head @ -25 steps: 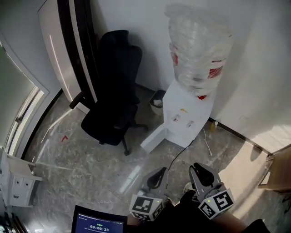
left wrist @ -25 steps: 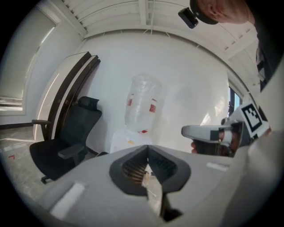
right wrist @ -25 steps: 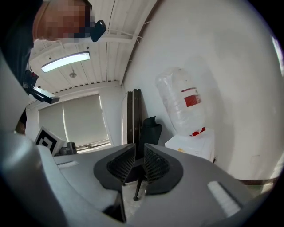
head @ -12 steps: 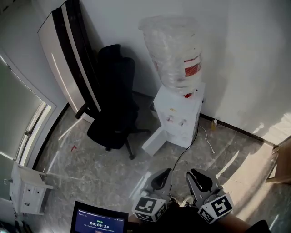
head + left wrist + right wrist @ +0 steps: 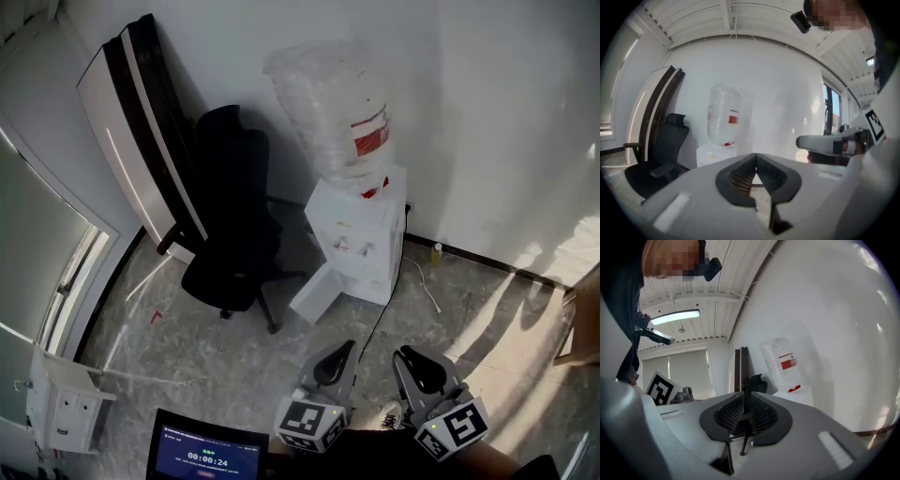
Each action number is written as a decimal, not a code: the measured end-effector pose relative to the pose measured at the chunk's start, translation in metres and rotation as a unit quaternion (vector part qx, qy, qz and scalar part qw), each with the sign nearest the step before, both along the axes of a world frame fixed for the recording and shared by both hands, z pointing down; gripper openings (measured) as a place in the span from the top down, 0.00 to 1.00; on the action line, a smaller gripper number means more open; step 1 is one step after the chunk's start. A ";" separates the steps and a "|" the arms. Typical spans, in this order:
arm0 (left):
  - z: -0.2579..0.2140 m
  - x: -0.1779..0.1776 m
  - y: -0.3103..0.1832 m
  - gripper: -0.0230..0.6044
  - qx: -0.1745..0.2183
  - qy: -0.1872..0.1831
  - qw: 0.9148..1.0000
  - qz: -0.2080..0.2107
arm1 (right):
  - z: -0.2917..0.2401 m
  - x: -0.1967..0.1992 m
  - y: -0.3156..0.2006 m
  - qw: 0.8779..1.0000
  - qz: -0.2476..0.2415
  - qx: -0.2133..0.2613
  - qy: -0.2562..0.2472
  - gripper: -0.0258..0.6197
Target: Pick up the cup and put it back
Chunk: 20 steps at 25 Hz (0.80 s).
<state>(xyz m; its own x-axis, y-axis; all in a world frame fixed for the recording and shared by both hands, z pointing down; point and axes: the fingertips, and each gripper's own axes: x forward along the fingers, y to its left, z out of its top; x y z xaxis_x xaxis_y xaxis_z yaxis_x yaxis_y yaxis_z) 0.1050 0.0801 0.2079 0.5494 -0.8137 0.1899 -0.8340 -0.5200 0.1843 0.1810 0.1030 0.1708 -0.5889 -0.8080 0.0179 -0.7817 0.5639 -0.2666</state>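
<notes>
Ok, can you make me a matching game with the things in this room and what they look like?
Things:
1. office chair
2. water bottle
3. tall panel
4. screen

Looks:
A. clear, with a red label
B. all black
C. glowing blue
D. white and black, leaning over

Pairs: 1-B, 2-A, 3-D, 4-C
</notes>
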 end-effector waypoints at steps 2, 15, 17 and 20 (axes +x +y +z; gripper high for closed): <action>-0.007 0.004 -0.002 0.96 0.011 0.006 1.000 0.014 | -0.008 0.003 0.001 1.000 0.015 0.010 0.005 0.88; -0.013 -0.049 0.001 0.96 0.015 0.006 0.998 0.067 | -0.038 -0.054 0.010 0.996 0.076 0.028 0.031 0.92; -0.012 -0.056 0.001 0.96 0.013 0.009 0.997 0.073 | -0.039 -0.065 0.009 0.996 0.079 0.026 0.031 0.93; -0.015 -0.072 0.004 0.96 0.016 0.014 0.997 0.077 | -0.041 -0.082 0.012 0.996 0.083 0.026 0.035 0.95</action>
